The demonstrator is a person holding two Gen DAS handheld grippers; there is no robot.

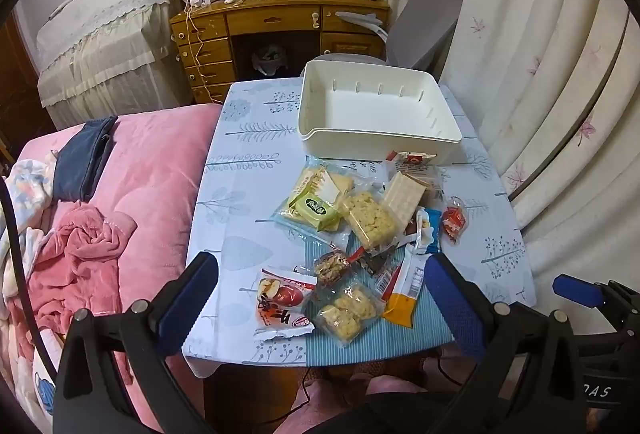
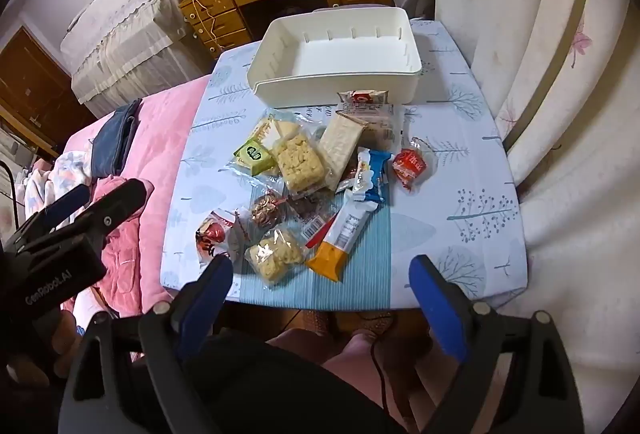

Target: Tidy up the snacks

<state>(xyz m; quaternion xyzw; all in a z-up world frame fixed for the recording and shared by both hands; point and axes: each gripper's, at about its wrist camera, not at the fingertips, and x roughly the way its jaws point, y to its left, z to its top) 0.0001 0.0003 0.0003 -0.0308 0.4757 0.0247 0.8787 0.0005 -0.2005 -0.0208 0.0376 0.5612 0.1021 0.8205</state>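
A pile of wrapped snacks [image 1: 360, 230] lies in the middle of a small table, also in the right wrist view [image 2: 304, 174]: rice crisp bars [image 1: 370, 220], a green packet [image 1: 316, 210], an apple-print packet [image 1: 280, 298], an orange-white bar [image 2: 340, 238] and a red candy [image 2: 410, 166]. An empty white bin [image 1: 440, 132] stands behind them [image 2: 332, 78]. My left gripper [image 1: 320, 298] is open and empty above the table's near edge. My right gripper [image 2: 320, 290] is open and empty, also at the near edge.
The table has a pale blue patterned cloth [image 1: 248, 138]. A pink bed [image 1: 152, 170] with clothes lies to the left, a curtain [image 1: 540, 54] to the right. A wooden desk [image 1: 280, 22] and grey chair [image 1: 432, 22] stand behind the table.
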